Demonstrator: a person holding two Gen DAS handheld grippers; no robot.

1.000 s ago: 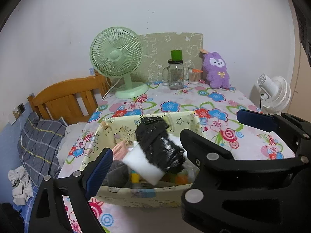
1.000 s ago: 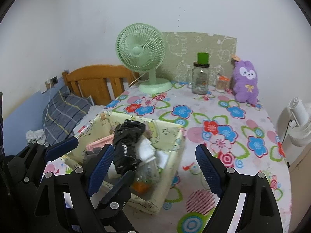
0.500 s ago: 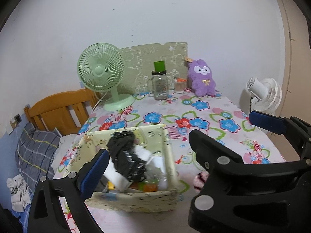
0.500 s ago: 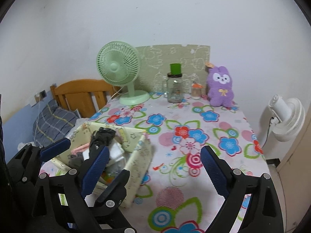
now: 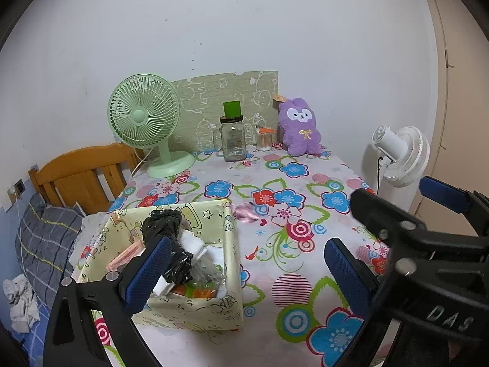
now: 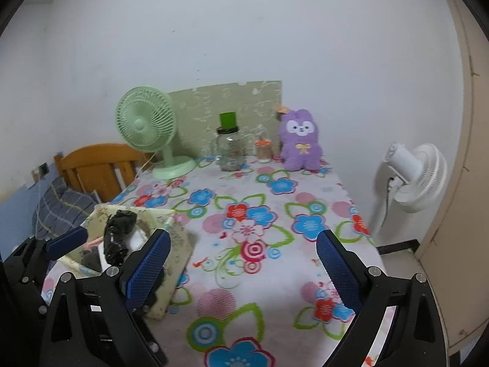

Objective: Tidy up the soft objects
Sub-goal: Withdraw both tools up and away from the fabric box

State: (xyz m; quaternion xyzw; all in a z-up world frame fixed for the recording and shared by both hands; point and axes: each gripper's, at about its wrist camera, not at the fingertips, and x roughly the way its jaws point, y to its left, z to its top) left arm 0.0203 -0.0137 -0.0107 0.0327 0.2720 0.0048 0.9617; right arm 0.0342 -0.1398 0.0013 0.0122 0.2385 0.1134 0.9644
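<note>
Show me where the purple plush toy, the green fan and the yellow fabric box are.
purple plush toy [image 5: 301, 133], left wrist view, on its belly.
green fan [image 5: 143, 115], left wrist view, on its grille centre.
yellow fabric box [image 5: 230, 244], left wrist view, on its right wall.

Both tools are built alike: the left gripper and the right gripper each have matte black plastic frames with triangular cut-outs, silver round screw heads at the joints, and blue pads with a fine knurled texture on the fingers. The right gripper's body, seen from the left camera, carries raised letters reading "DAS".
</note>
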